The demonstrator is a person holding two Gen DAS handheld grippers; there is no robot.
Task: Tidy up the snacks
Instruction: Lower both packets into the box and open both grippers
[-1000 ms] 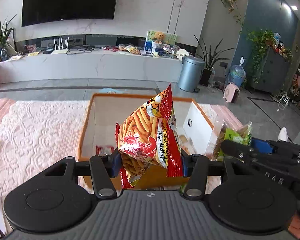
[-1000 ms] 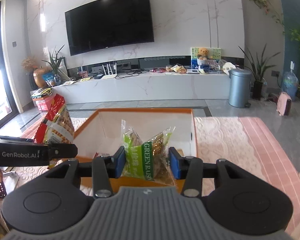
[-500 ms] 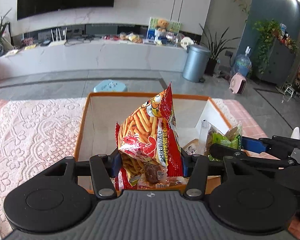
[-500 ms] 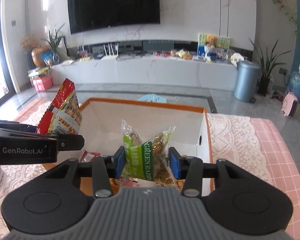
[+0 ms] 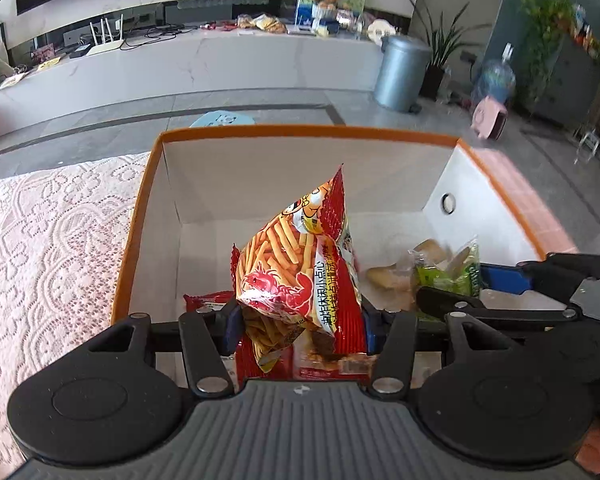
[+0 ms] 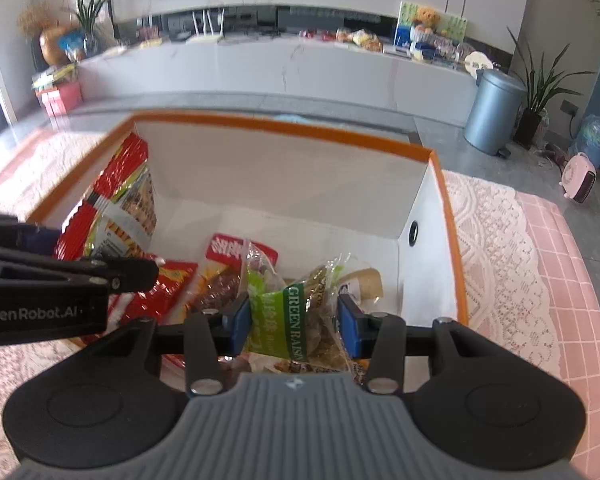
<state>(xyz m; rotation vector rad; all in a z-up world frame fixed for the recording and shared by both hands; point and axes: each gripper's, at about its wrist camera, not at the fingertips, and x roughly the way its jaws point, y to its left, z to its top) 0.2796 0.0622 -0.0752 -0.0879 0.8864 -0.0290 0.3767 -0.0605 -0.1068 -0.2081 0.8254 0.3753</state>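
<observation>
My left gripper (image 5: 298, 330) is shut on a red bag of shrimp sticks (image 5: 296, 276) and holds it upright over the near left part of the orange-rimmed white box (image 5: 308, 132). My right gripper (image 6: 294, 320) is shut on a clear green raisin bag (image 6: 288, 312) over the near right part of the same box (image 6: 284, 124). The raisin bag shows in the left wrist view (image 5: 444, 276), and the red bag shows in the right wrist view (image 6: 116, 208). Several snack packets (image 6: 228, 272) lie on the box floor.
The box stands on a pink lace tablecloth (image 5: 48, 248). Beyond it are a grey floor, a long white TV bench (image 6: 284, 64), a grey bin (image 5: 404, 72) and potted plants. A pink heater (image 6: 580, 176) sits on the floor at right.
Both grippers have moved forward and down over the box with their bags. The box interior and the packets on its floor have come into view.
</observation>
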